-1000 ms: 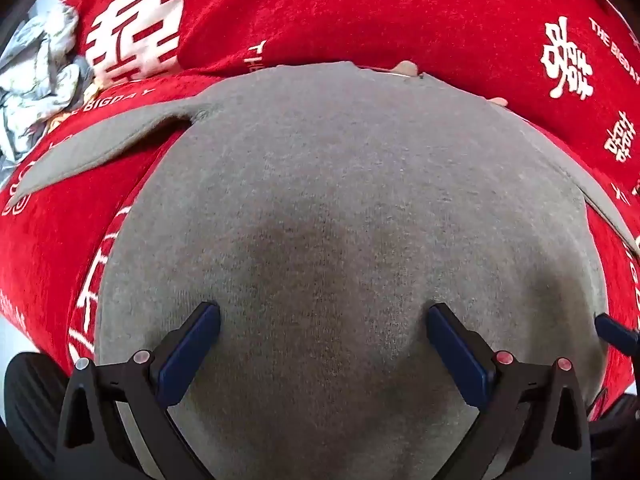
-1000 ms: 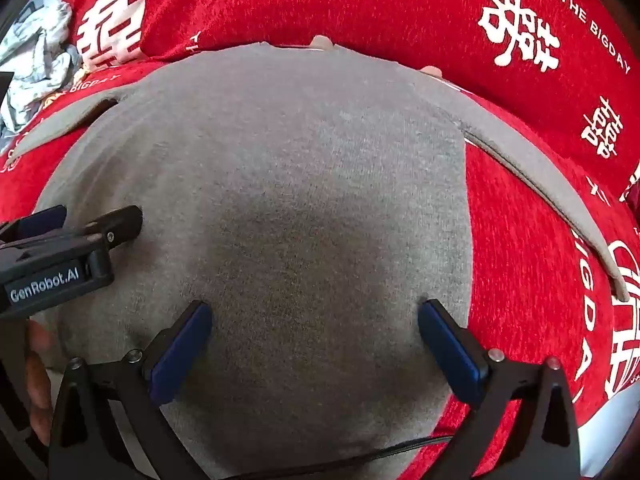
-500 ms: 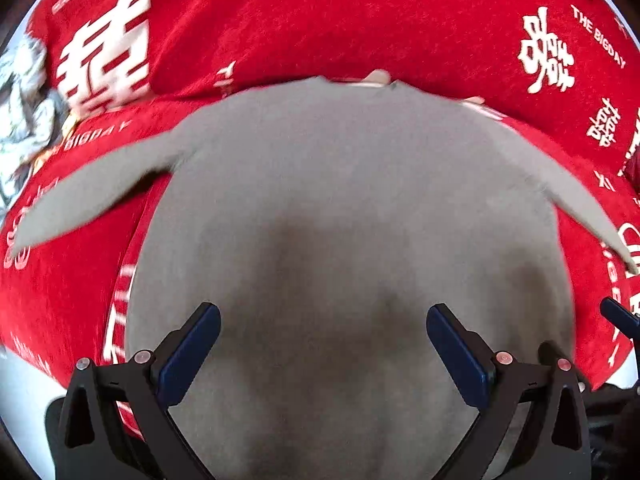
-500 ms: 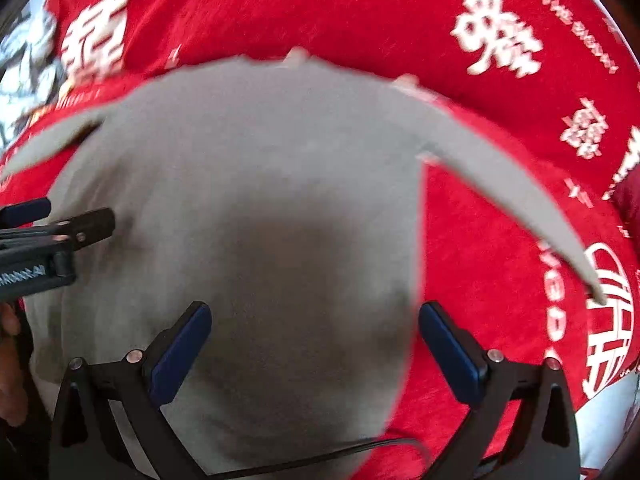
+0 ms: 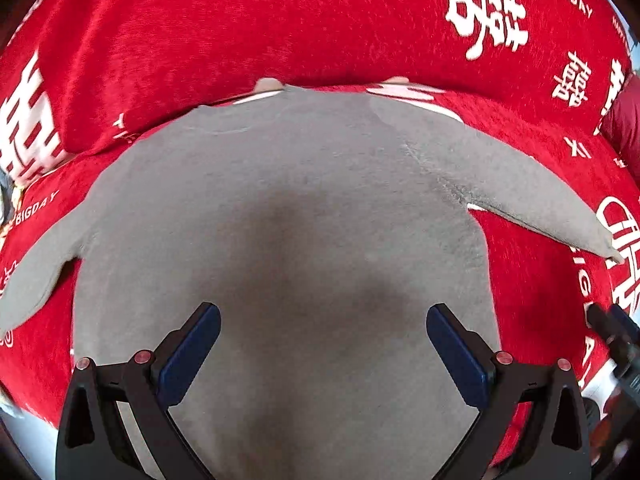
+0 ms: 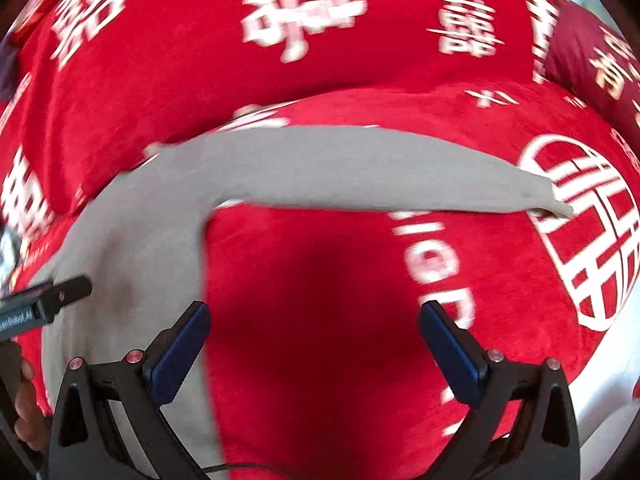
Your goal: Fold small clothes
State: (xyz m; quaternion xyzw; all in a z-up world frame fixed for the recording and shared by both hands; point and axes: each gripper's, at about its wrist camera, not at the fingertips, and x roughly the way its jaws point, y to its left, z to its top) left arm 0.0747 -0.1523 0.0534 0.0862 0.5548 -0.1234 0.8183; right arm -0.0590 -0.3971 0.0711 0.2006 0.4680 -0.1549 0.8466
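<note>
Two grippers hang over the cloth with jaws spread wide and nothing between them: the left gripper (image 5: 323, 344) above the body of the grey long-sleeved top (image 5: 288, 240), the right gripper (image 6: 314, 342) mostly above bare red fabric, just beside the top's side edge. The top lies flat, spread on a red cover (image 5: 532, 280) printed with white characters — both sleeves stretched outward, the right sleeve (image 6: 360, 172) reaching across to a round white emblem (image 6: 592, 232). Beyond the collar rises a red cushion (image 5: 240, 32) in the same print; no containers are visible.
</note>
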